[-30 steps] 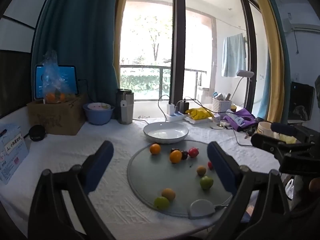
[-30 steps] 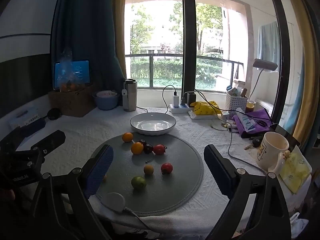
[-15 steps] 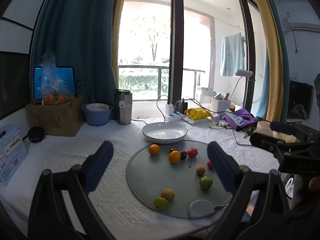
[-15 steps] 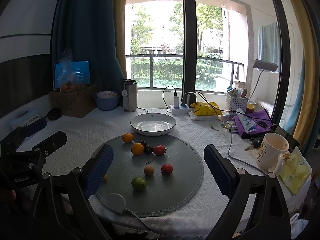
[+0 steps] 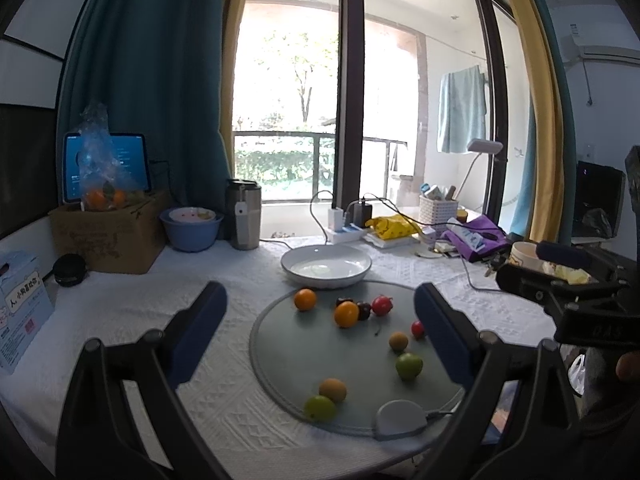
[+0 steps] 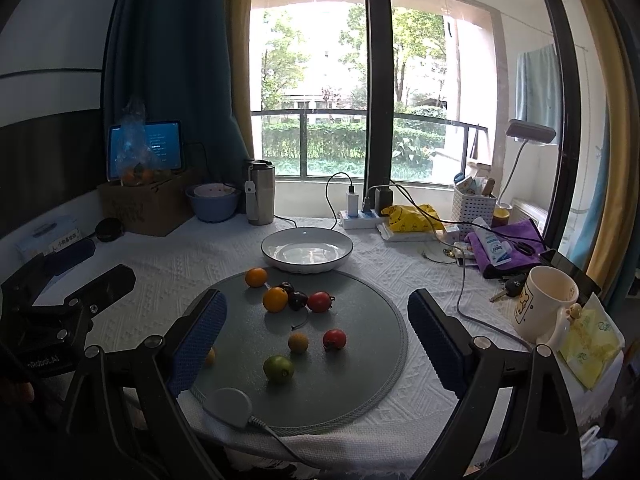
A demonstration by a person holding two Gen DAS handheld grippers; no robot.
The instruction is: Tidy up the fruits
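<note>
Several small fruits lie on a round grey mat: two oranges, dark cherries, two red tomatoes, a yellowish fruit and a green one. An empty white plate stands just behind the mat. My right gripper hovers open over the mat's near half, holding nothing. In the left wrist view the mat lies ahead and slightly right. The plate is beyond it. My left gripper is open and empty, with a green fruit and an orange one nearest.
A white puck with a cable sits on the mat's front edge. A mug, keys and a purple cloth crowd the right side. Along the back are a steel tumbler, a blue bowl, a cardboard box and a power strip.
Both views have shifted only slightly. The fruits and the plate have not moved, and both grippers stay open.
</note>
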